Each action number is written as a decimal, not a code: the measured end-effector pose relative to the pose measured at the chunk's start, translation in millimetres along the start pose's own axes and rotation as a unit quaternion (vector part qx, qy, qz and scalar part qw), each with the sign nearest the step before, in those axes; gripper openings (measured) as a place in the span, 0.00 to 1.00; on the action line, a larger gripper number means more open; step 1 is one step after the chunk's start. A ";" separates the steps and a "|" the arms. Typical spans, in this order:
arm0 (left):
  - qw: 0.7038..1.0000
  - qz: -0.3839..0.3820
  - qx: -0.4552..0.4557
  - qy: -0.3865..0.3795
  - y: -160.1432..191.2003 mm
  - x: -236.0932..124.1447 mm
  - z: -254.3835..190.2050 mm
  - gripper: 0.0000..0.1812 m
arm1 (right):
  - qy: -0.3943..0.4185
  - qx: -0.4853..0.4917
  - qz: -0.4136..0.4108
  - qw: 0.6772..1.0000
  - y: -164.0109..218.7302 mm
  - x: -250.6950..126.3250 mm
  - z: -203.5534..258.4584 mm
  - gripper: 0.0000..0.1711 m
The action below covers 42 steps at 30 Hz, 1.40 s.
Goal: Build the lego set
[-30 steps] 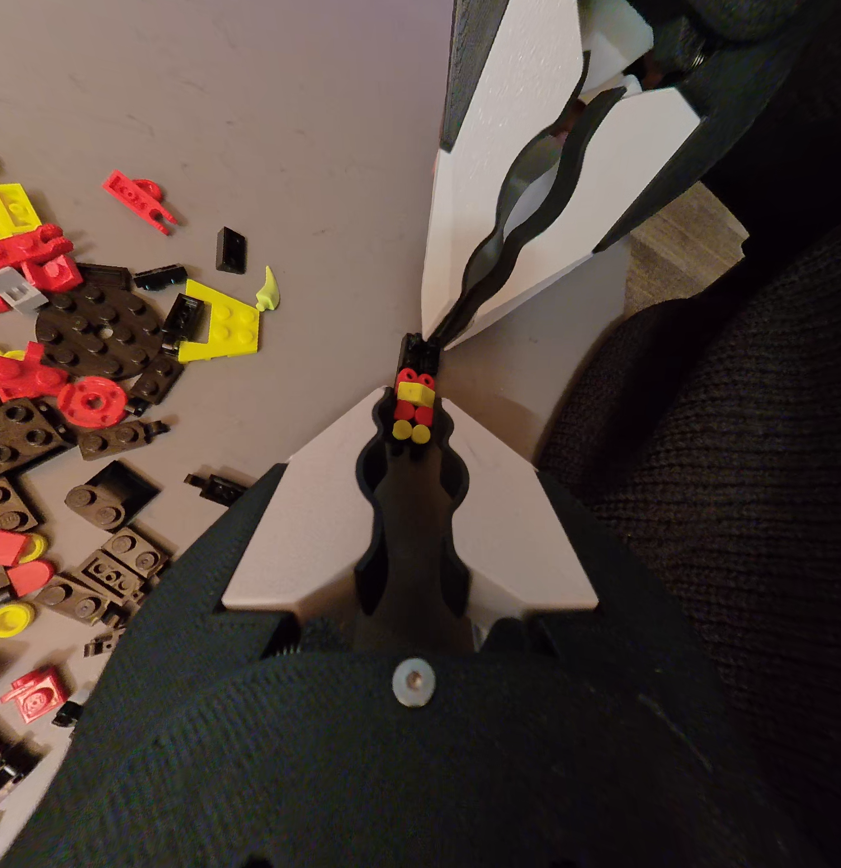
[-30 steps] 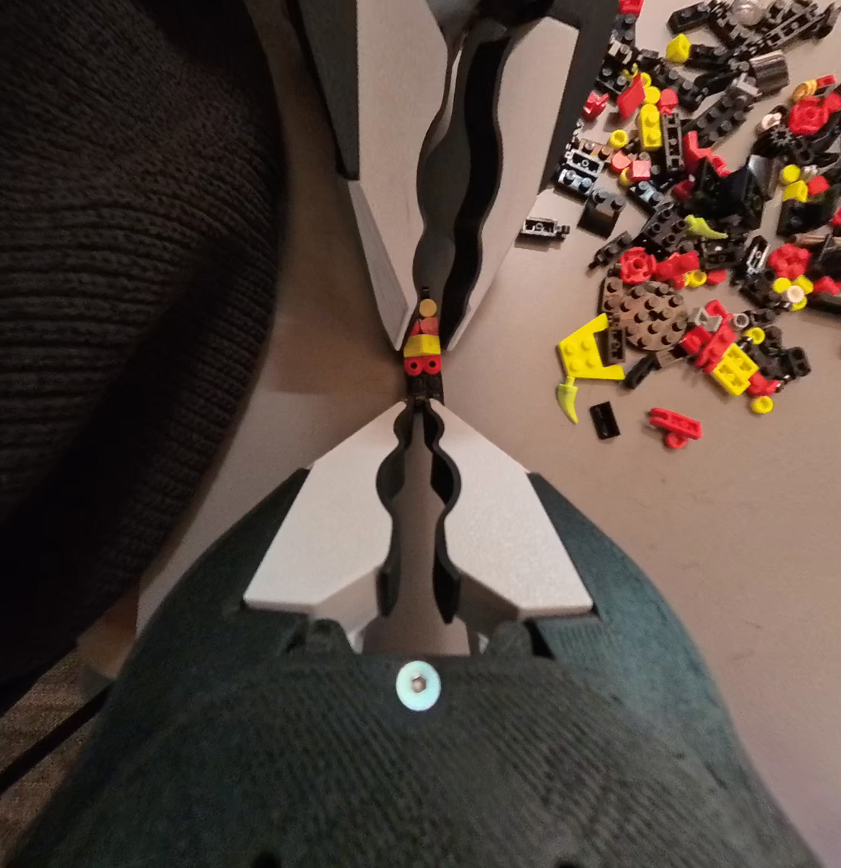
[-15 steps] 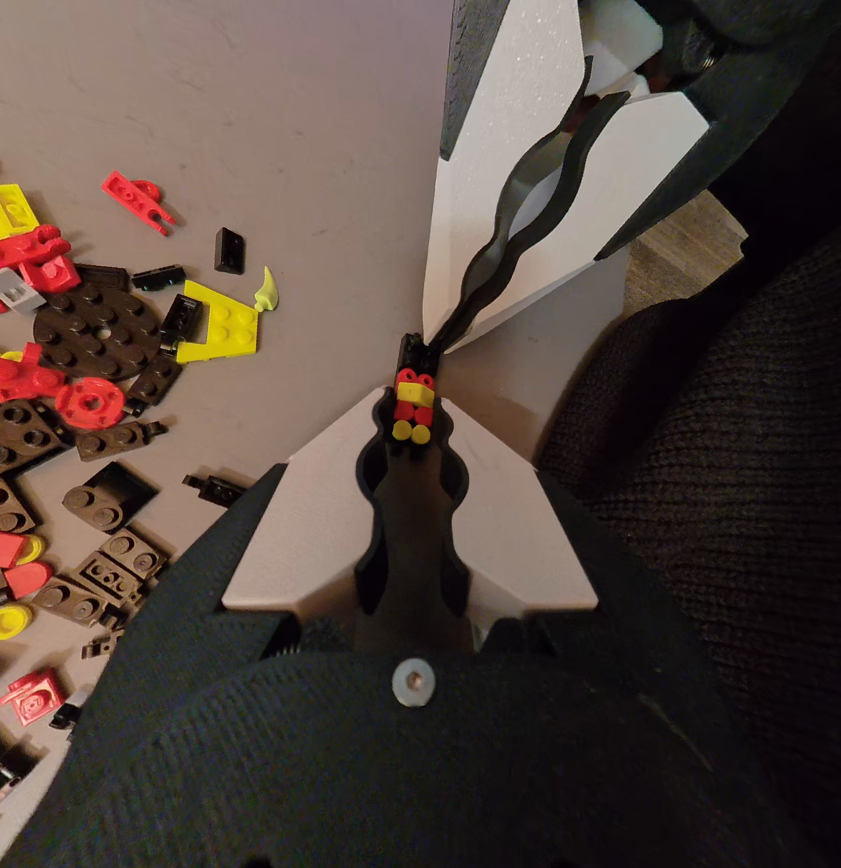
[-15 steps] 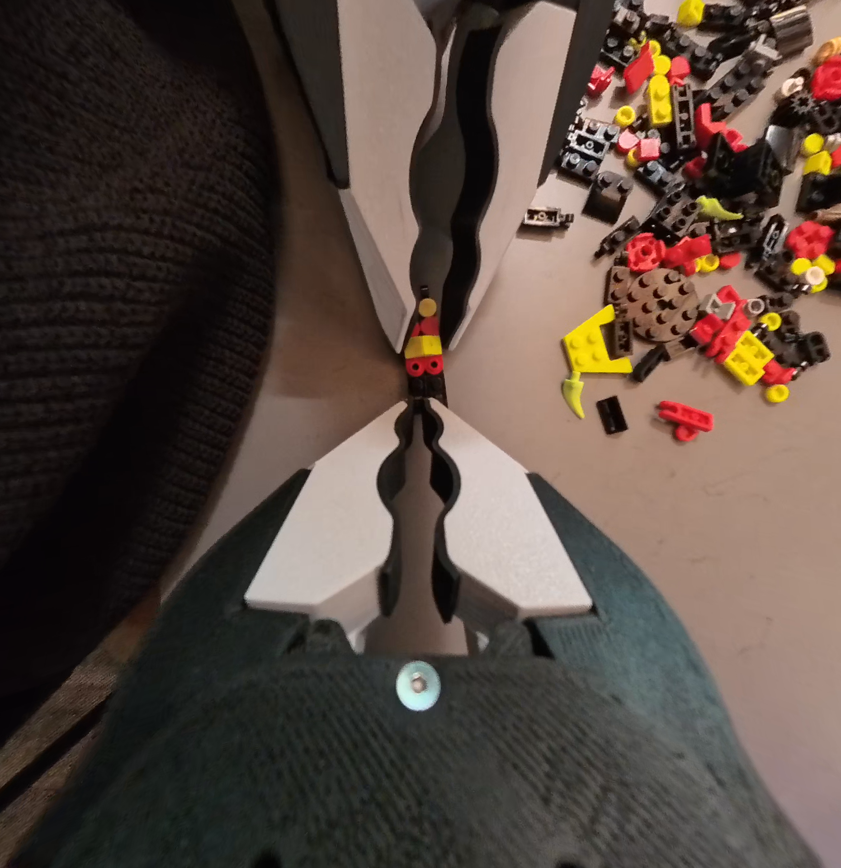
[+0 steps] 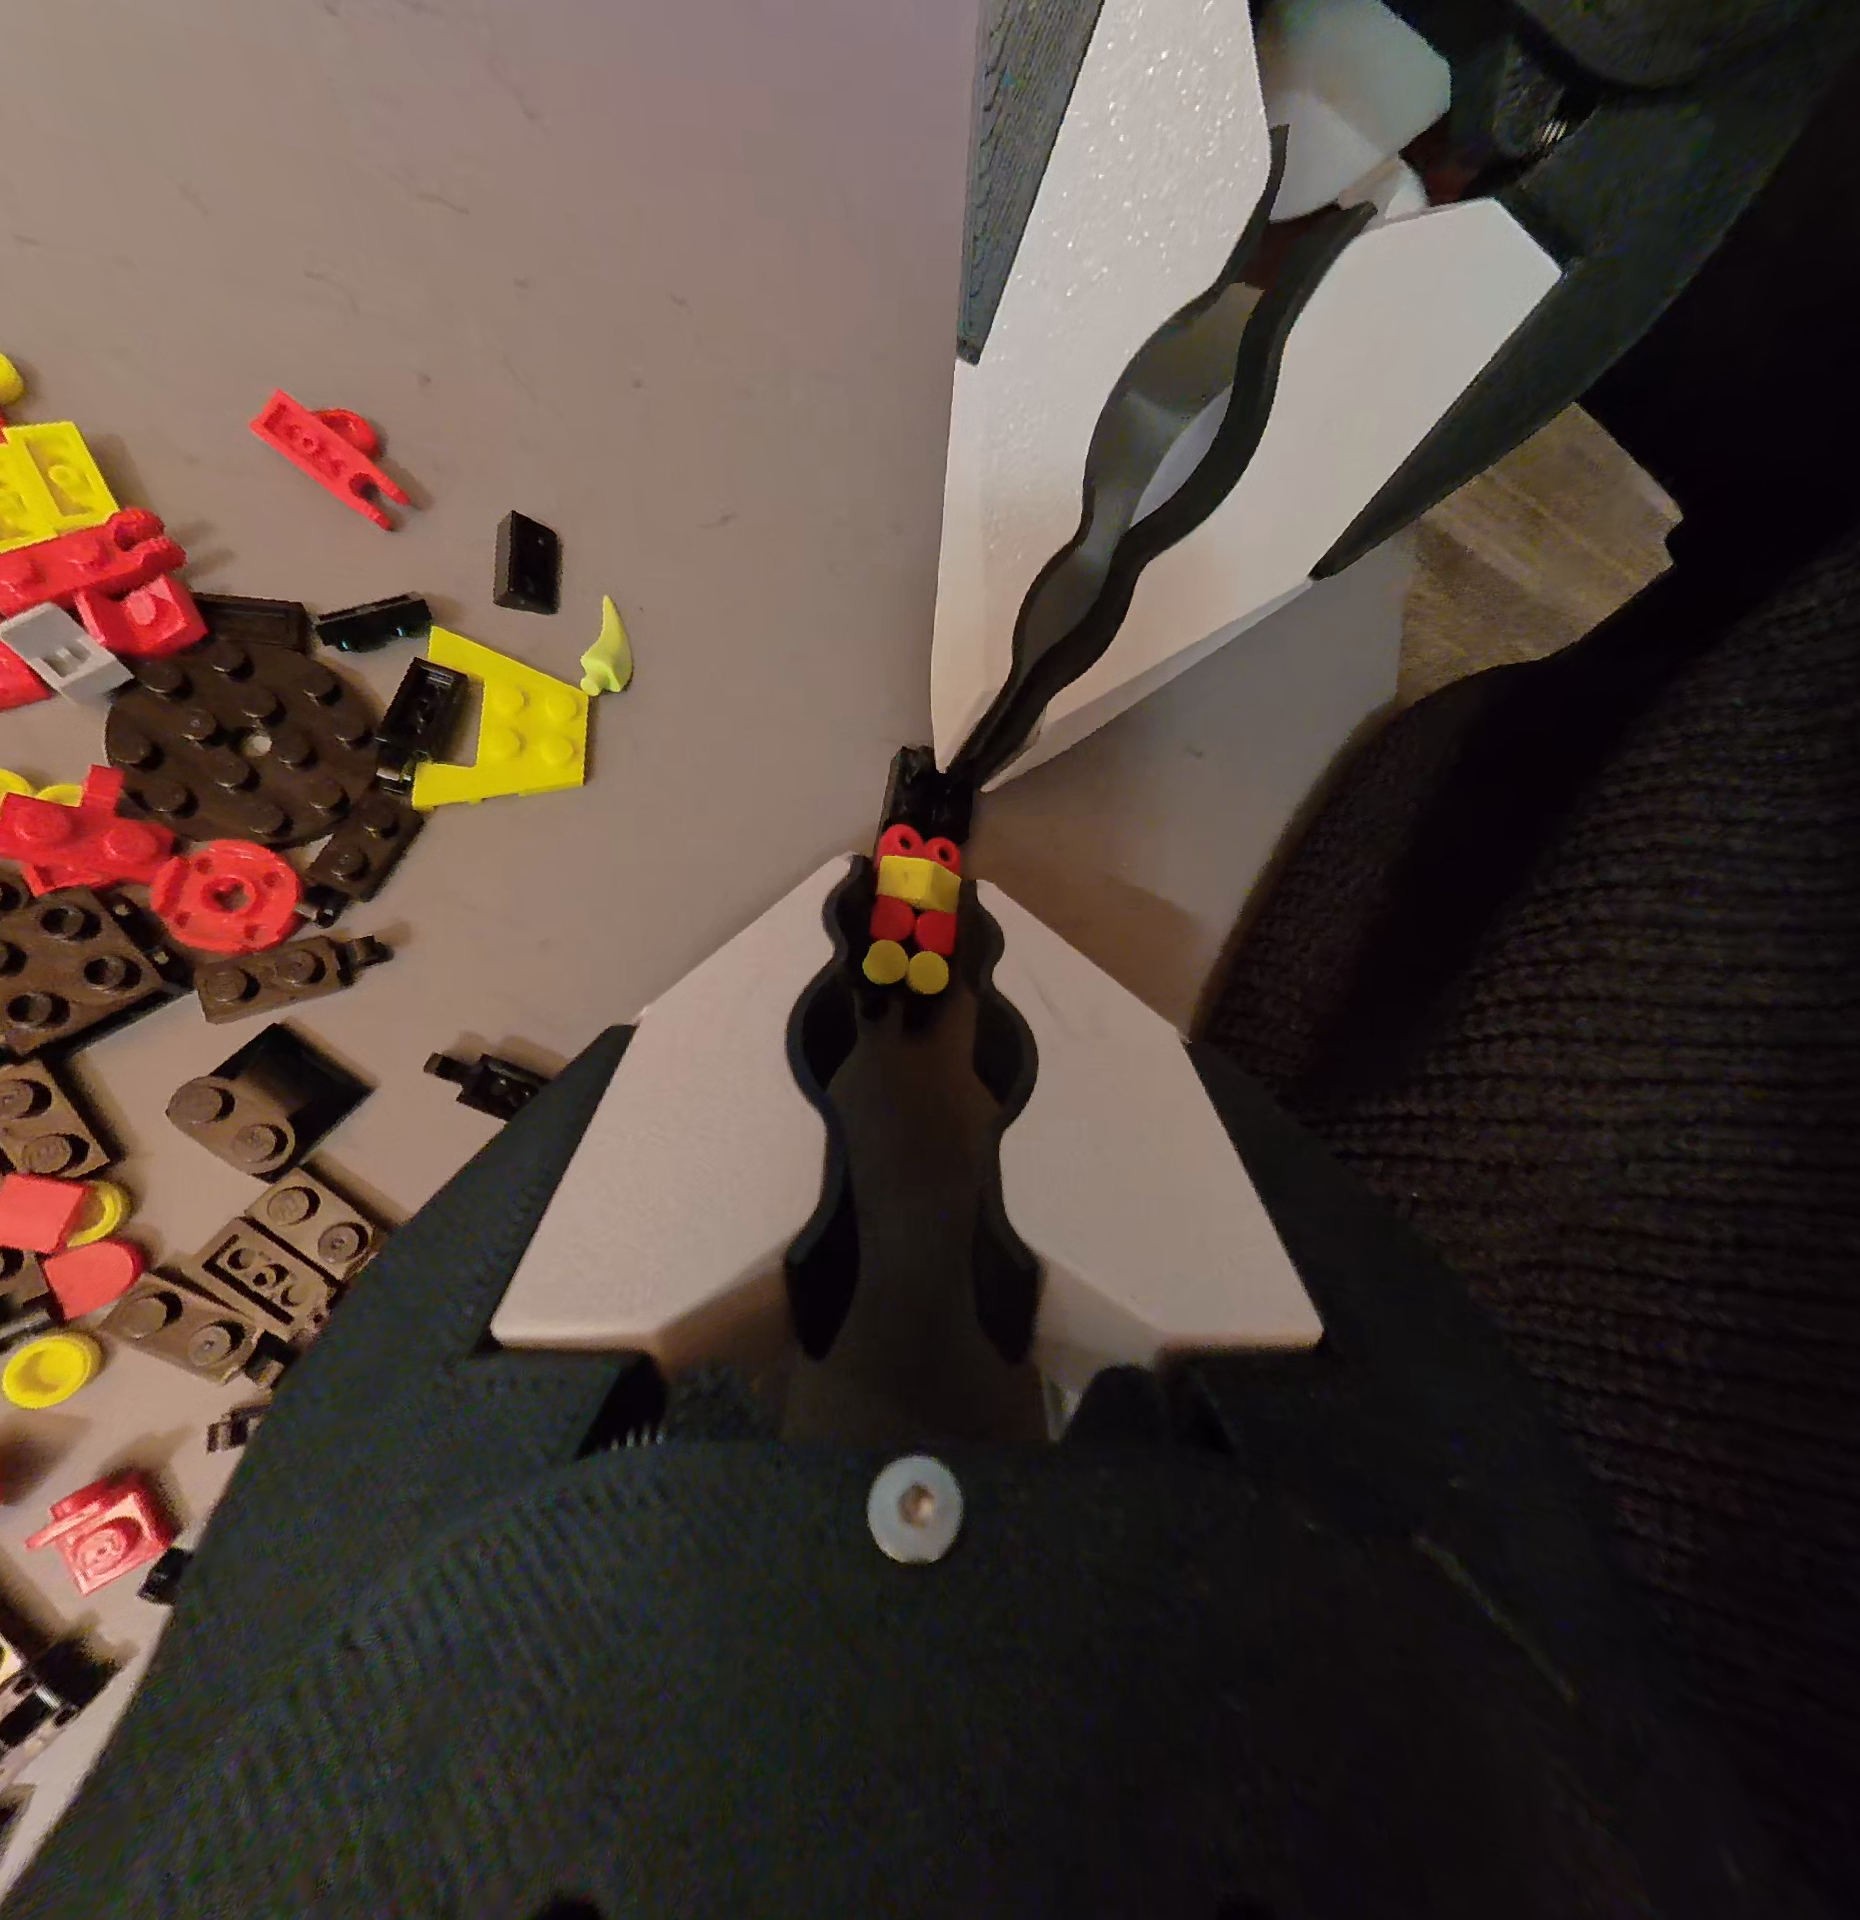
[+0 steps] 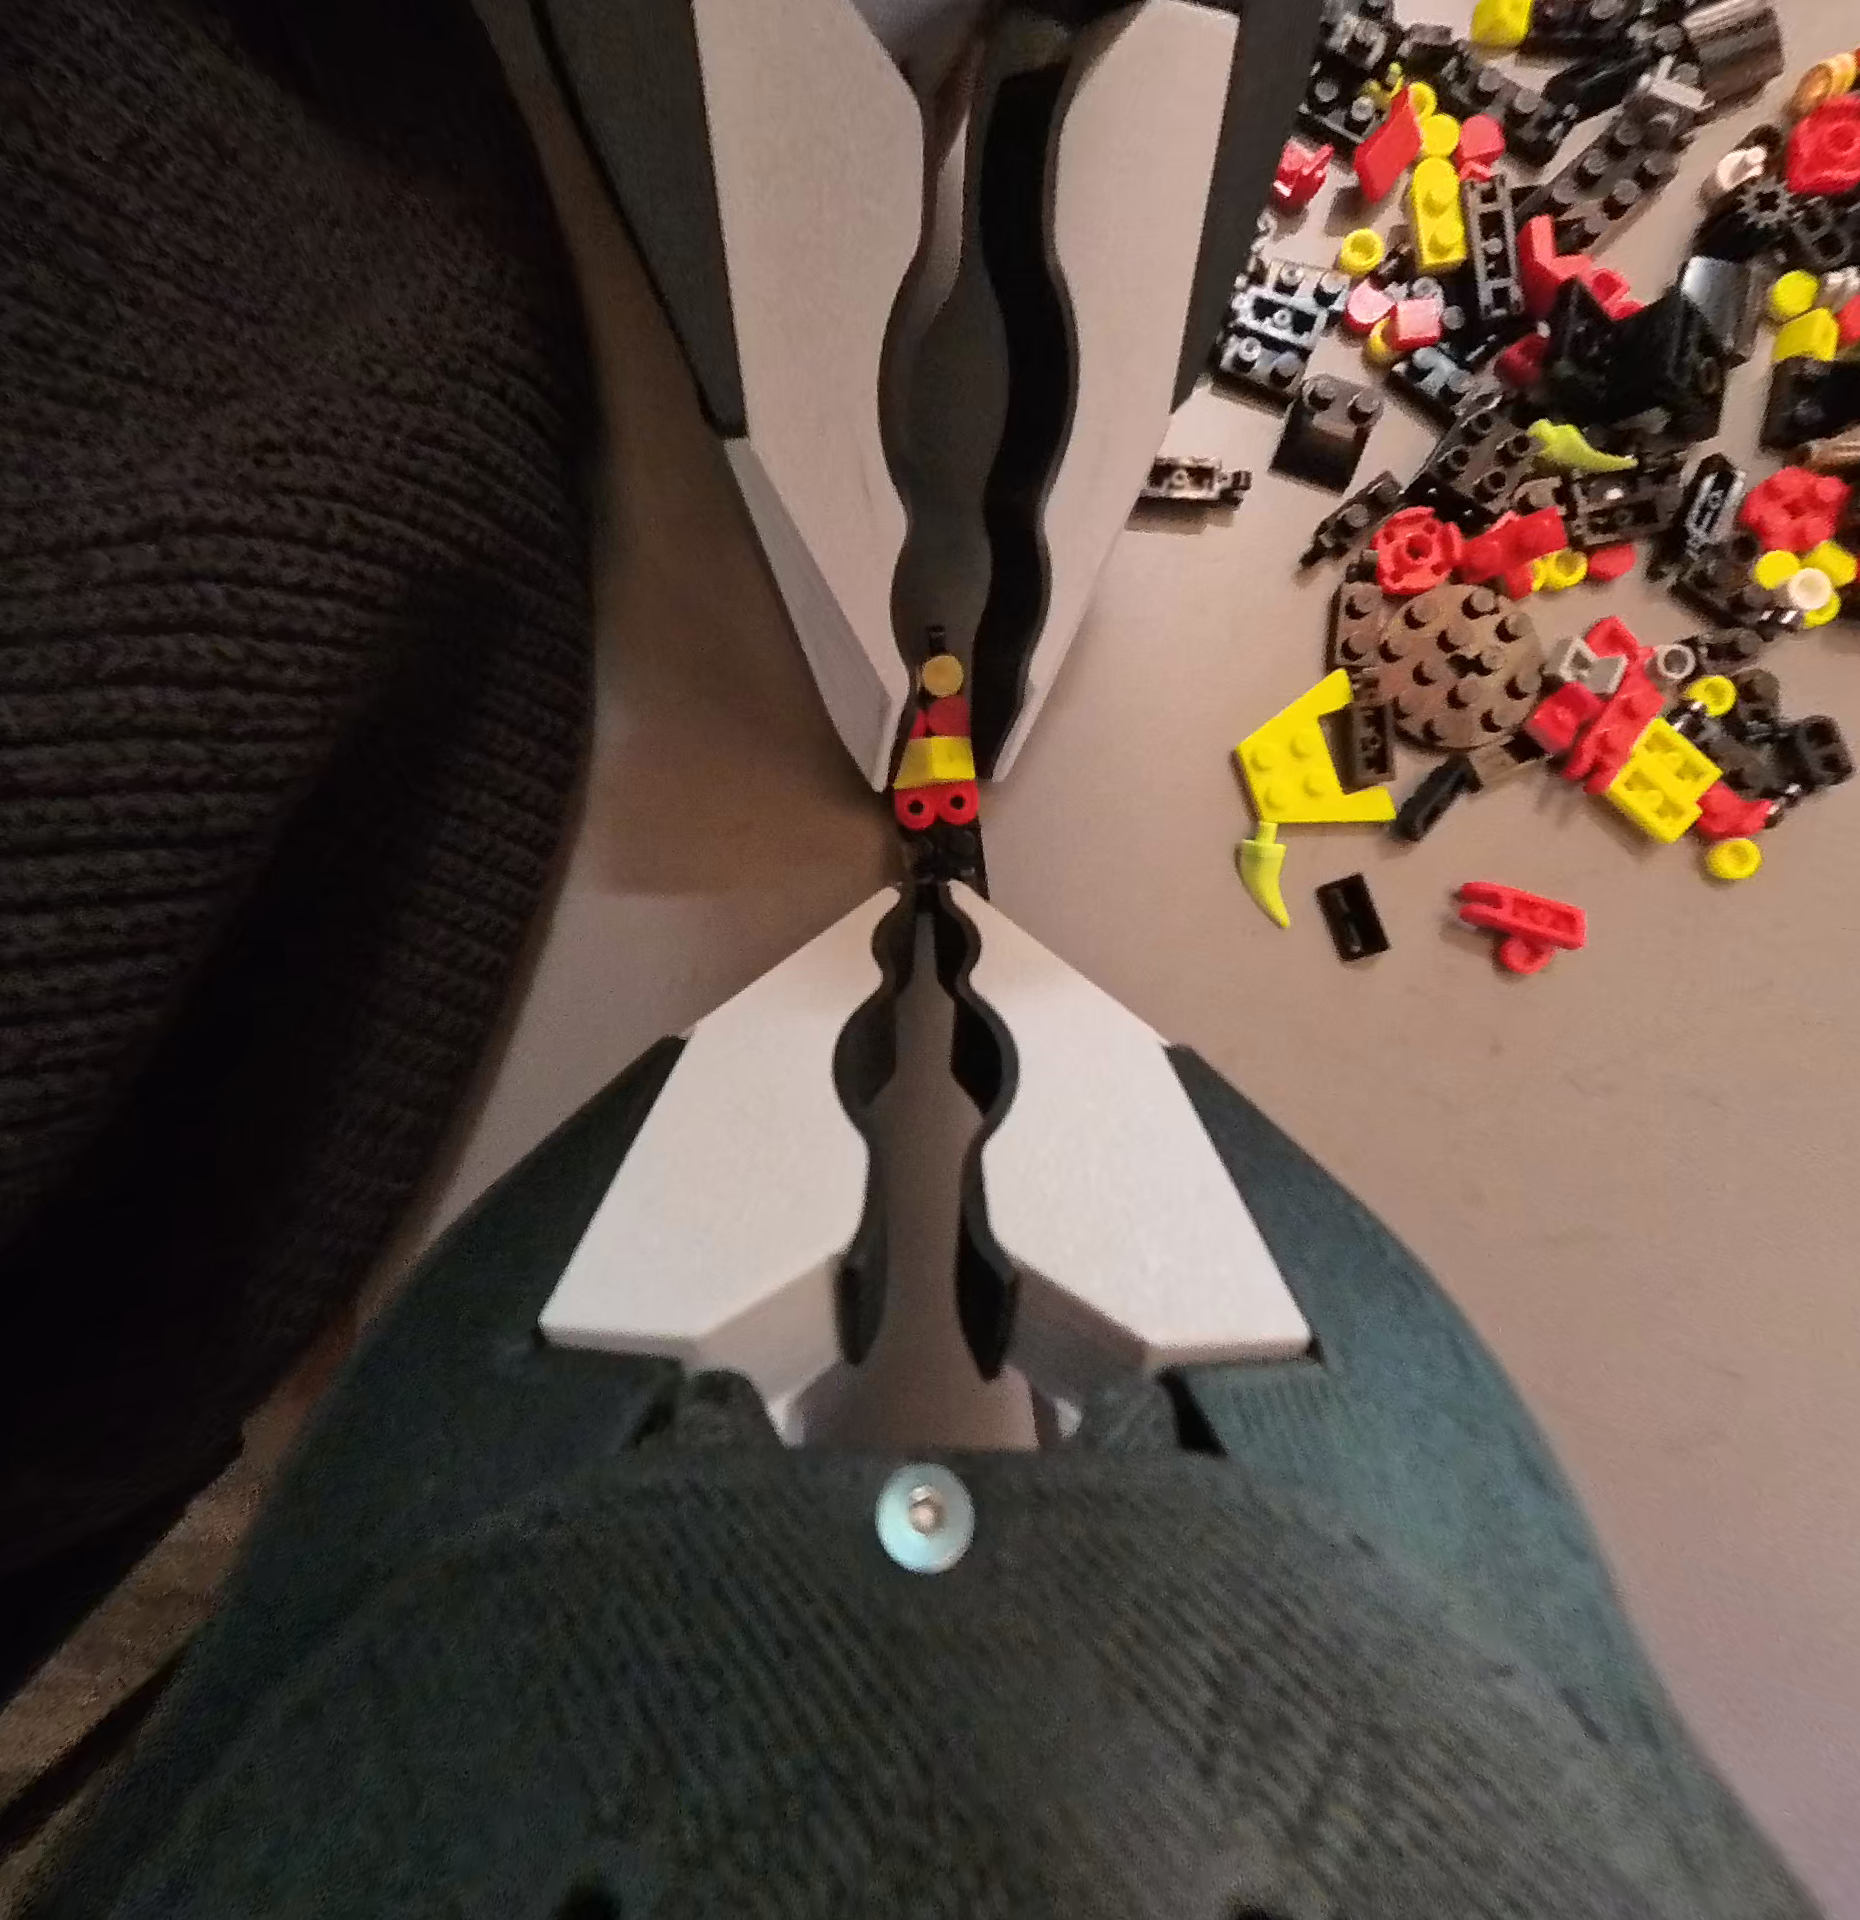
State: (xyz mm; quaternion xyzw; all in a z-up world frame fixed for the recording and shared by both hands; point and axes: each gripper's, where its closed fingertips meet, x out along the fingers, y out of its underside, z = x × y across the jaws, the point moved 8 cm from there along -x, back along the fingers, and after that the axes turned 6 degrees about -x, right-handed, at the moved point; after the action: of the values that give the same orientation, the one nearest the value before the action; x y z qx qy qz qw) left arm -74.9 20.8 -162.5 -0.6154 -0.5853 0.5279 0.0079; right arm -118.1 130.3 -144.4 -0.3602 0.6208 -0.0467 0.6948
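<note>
While both grippers meet tip to tip above the table (image 5: 593,208), the small red-yellow-black assembly (image 5: 910,904) bridges them, its long axis running along both finger lines. Left gripper (image 5: 910,935) is pinched narrow on the red-yellow end; right gripper (image 6: 931,899) is pinched on the black end (image 6: 941,857). Neither is nearer. Likely a press-together step. Loose brick pile (image 6: 1580,468) lies on the table, well apart; no containers visible.

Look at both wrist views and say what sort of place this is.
Probably a home or hobby tabletop, not a workshop: a plain grey table strewn with loose Lego pieces, wood-look flooring past its edge, and a knitted dark sleeve alongside.
</note>
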 end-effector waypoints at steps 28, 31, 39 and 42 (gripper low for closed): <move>1.000 0.000 -0.005 0.003 0.2 1.7 -1.6 0.09 | 0.041 0.000 0.030 0.999 -9.9 2.8 0.3 0.00; 1.000 0.000 -0.005 0.003 0.1 1.9 -1.6 0.09 | 0.035 0.006 0.024 0.999 -9.1 0.8 -0.4 0.01; 1.000 -0.001 -0.009 0.005 -0.2 2.0 -1.2 0.08 | 0.017 0.011 0.024 0.999 -10.4 1.2 2.4 0.00; 1.000 -0.001 -0.009 0.005 -0.2 2.0 -1.2 0.08 | 0.024 0.002 0.032 0.999 -11.5 1.4 3.8 0.00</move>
State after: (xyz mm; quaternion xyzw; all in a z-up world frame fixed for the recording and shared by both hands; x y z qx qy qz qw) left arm -74.7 23.1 -163.1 -0.6177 -0.5902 0.5197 0.0060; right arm -110.0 122.8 -139.2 -0.3374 0.6487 -0.0345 0.6813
